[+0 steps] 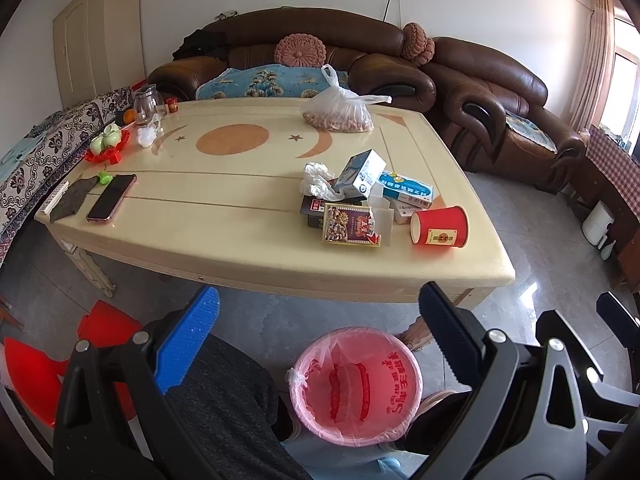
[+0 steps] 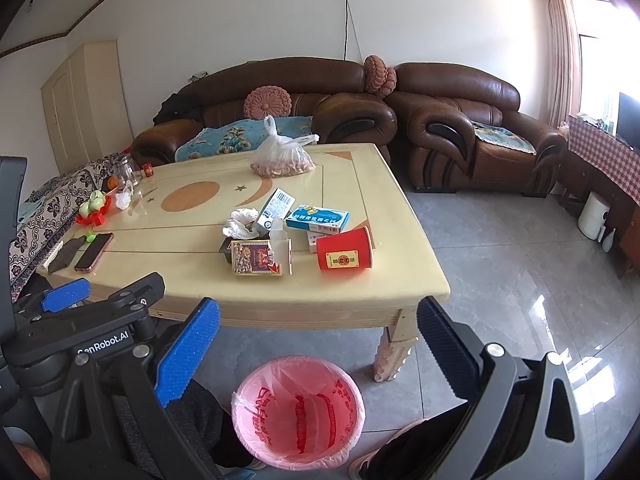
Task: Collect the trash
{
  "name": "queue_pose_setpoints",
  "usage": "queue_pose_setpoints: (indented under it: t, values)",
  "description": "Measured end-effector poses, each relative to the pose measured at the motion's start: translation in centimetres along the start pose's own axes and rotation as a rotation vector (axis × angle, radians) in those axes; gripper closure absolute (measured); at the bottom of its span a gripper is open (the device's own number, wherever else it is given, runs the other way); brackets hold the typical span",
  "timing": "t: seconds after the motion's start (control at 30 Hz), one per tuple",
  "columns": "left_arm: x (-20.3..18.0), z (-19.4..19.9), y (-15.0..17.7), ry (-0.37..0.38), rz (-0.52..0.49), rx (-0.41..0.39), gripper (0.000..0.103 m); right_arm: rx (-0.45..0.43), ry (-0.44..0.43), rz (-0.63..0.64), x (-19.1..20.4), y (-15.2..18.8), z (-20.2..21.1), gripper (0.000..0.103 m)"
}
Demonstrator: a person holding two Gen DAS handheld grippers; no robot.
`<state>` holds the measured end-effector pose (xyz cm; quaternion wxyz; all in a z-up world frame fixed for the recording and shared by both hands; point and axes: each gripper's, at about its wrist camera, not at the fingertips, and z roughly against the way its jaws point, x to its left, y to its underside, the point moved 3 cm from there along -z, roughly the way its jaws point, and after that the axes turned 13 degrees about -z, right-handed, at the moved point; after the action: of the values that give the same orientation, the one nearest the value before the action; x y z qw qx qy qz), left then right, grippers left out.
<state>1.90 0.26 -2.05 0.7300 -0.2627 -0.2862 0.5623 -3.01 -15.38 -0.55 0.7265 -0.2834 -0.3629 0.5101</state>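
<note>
A pile of trash lies on the cream table (image 1: 240, 240) near its front right: a red paper cup (image 1: 440, 226) on its side, a crumpled white tissue (image 1: 318, 182), blue-and-white boxes (image 1: 406, 190), a dark red carton (image 1: 351, 226). The same cup (image 2: 344, 249), tissue (image 2: 242, 222) and carton (image 2: 256, 263) show in the right wrist view. A pink-lined bin (image 1: 356, 384) stands on the floor below the table's front edge. My left gripper (image 1: 320, 320) is open and empty above the bin. My right gripper (image 2: 320, 328) is open and empty, beside the left one.
A bag of nuts (image 1: 340, 114) sits at the table's far side. A phone (image 1: 111, 198), a cloth, a glass jug (image 1: 147, 106) and a red dish of fruit (image 1: 107, 144) occupy the left end. Brown sofas stand behind. A red stool (image 1: 36, 372) is at left.
</note>
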Motion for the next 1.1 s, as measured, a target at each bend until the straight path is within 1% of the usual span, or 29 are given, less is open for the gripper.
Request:
queue_pose_setpoints:
  t: [0.27,1.1]
  values:
    - [-0.14,0.27,-0.14,-0.022,-0.014,-0.012,0.005,-0.001,-0.001,-0.001,0.14,-0.02,0.17,0.006]
    - [0.16,-0.02,0.04,-0.018,-0.013,0.005,0.005,0.004,-0.002,-0.003,0.06,-0.2,0.16,0.006]
